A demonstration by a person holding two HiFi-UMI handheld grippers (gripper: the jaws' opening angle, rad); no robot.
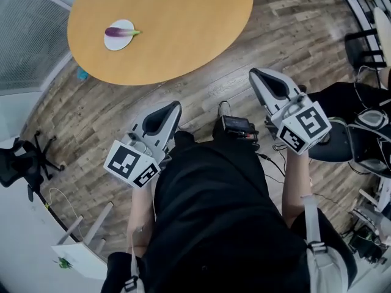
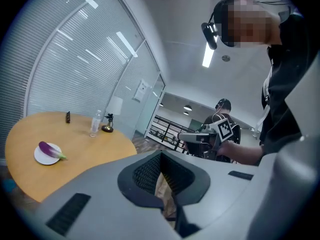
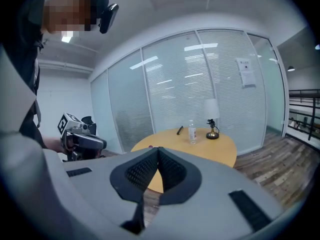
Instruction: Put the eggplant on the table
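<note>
We find the eggplant [image 1: 121, 32] on a white plate [image 1: 113, 44] on the round table [image 1: 183, 23], upper left of the head view. Below it, the left gripper [image 1: 176, 106] and right gripper [image 1: 254, 73] have jaws pressed together, empty.

Wood floor [image 1: 293, 35]; blinded glass walls [image 3: 200, 84]

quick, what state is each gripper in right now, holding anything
Left gripper: closed, holding nothing.
Right gripper: closed, holding nothing.
</note>
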